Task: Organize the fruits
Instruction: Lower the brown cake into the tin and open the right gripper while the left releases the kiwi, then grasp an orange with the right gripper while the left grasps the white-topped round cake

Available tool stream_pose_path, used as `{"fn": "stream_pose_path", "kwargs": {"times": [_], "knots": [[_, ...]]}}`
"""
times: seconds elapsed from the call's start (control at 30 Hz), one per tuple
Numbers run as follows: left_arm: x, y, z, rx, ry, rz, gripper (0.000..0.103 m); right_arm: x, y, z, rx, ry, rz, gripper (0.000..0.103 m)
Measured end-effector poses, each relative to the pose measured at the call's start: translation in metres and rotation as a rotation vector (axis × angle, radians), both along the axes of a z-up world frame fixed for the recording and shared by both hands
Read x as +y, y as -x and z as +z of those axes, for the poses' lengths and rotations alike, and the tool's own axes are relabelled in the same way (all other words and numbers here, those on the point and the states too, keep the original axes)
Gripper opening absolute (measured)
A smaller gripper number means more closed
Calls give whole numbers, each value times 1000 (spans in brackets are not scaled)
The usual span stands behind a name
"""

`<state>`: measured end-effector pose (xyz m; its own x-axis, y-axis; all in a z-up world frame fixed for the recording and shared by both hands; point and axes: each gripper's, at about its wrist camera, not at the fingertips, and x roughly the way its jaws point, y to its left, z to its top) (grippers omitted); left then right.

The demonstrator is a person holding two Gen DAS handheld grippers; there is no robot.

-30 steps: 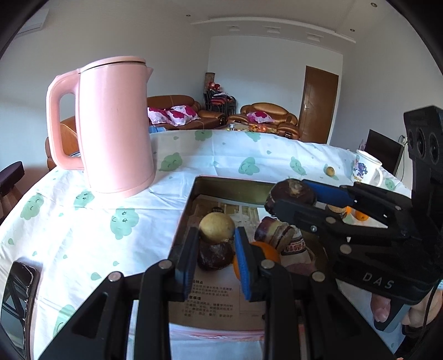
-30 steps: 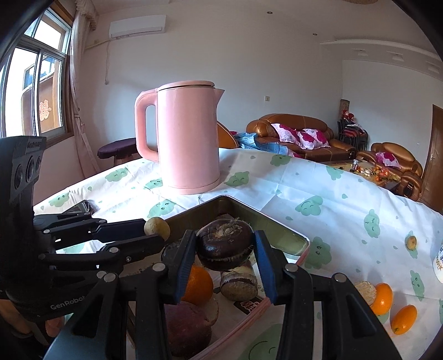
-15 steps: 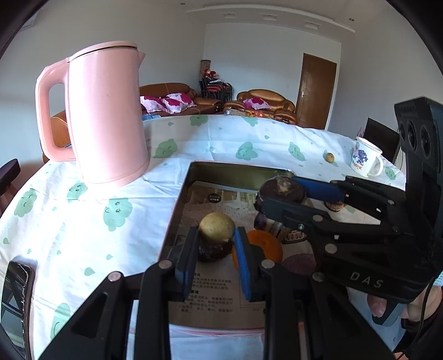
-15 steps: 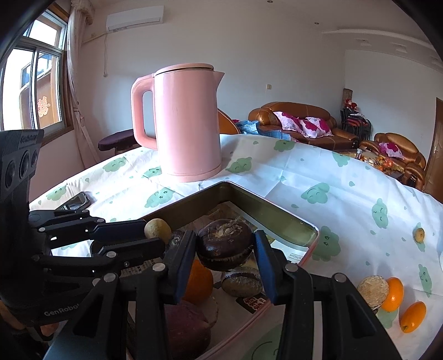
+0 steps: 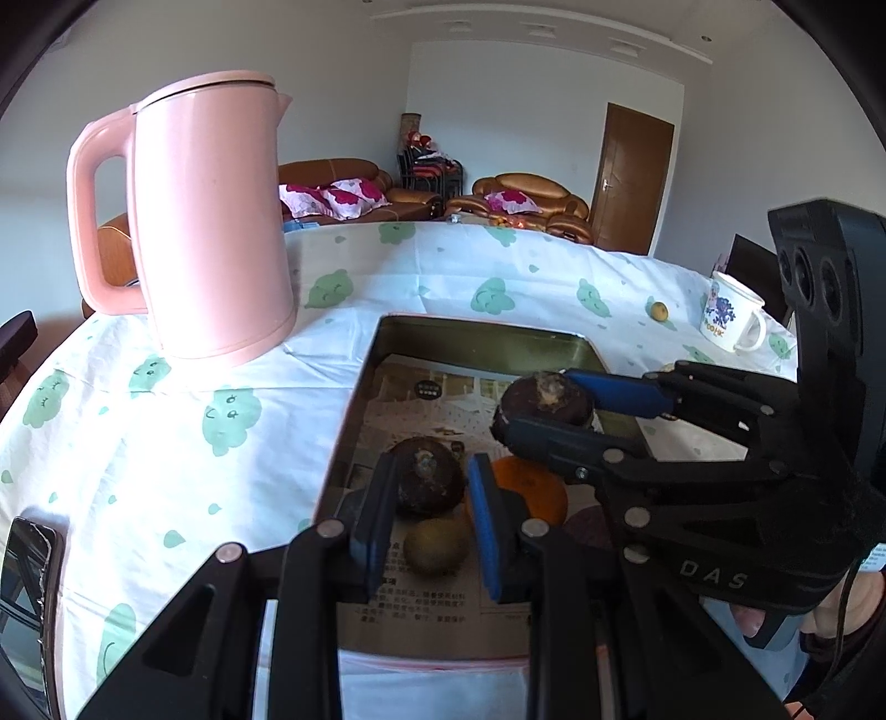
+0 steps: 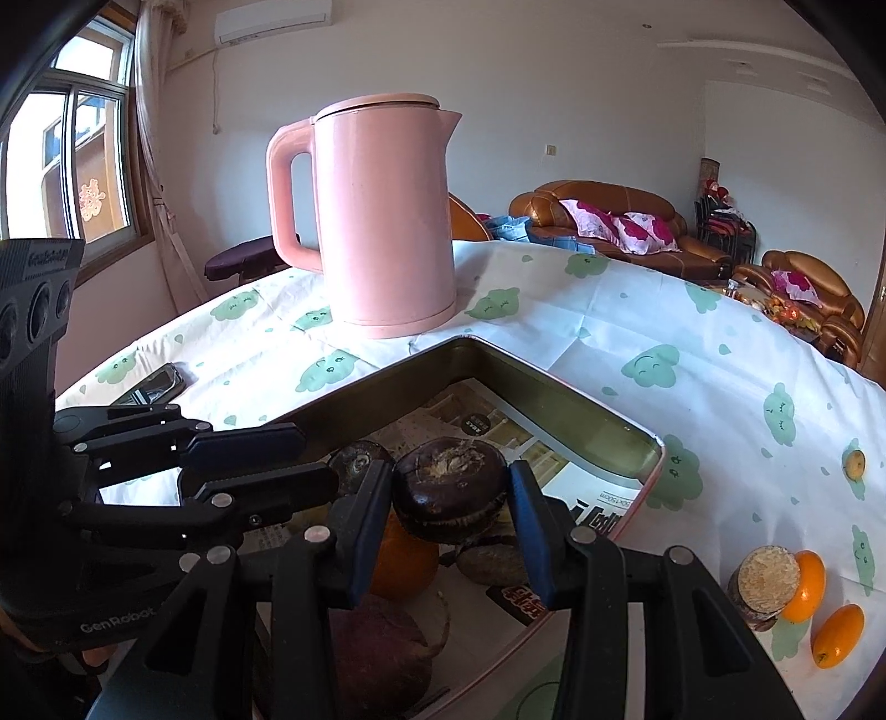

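White cloth printed with green cloud faces covers the surface (image 5: 166, 443), and on it we see a tall pink kettle (image 5: 205, 221) standing upright, just behind the far left corner of a shallow metal tray (image 5: 487, 338) lined with printed paper. Our left hand-held gripper (image 5: 426, 515) sits low over the near end of the tray, its blue pads drawn in as far as they go. A small yellow-green fruit (image 5: 436, 545) lies low in the gap between them, and whether the pads actually press it we cannot tell. A dark brown round fruit (image 5: 429, 479) rests on the paper just beyond the fingertips, with an orange (image 5: 531, 493) beside it to the right.

Our right hand-held gripper (image 6: 451, 512) is clenched on a dark chestnut-like fruit (image 6: 451, 490), held above the tray's contents. Below it lie the orange (image 6: 404, 562), a brownish lump and a large reddish-purple root.

Outside the tray, on the cloth to the right, we find two small orange fruits (image 6: 819, 603) next to a cut brown piece (image 6: 767, 581), and one more small fruit (image 6: 854, 462) farther off. A white mug (image 5: 731, 315) with a blue pattern stands near the far right edge, and a dark phone (image 5: 25, 581) lies at the near left edge.

Around us the room has white walls, brown leather sofas (image 5: 520, 199) with pink floral cushions, a brown door (image 5: 637, 177), a window (image 6: 72, 160) with a curtain, and an air conditioner (image 6: 274, 19) high on the wall.
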<state>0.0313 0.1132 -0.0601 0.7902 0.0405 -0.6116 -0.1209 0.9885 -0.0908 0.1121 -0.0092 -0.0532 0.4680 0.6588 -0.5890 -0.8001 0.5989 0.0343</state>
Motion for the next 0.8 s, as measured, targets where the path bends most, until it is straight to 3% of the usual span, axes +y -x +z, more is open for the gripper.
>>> {"fn": "stream_pose_path", "kwargs": {"times": [0.13,0.23,0.37,0.43,0.6,0.73,0.8], "knots": [[-1,1,1,-11,-8,3,30,-3,0,1,6,-10,-4,50],[0,5,3,-30,-10,16,50,-7,-3,1,16,-24,-17,53],[5,13,8,-74,3,41,90,-18,0,6,-2,-58,-43,59],[6,15,9,-89,36,29,97,-23,5,9,-22,-69,-45,59],[0,18,13,-115,130,-38,99,-55,14,23,-91,-98,-84,59],[-19,22,28,-173,111,-34,100,-101,8,33,-105,-141,-165,61],[-27,24,37,-202,110,-17,103,-125,2,35,-120,-145,-222,68]]}}
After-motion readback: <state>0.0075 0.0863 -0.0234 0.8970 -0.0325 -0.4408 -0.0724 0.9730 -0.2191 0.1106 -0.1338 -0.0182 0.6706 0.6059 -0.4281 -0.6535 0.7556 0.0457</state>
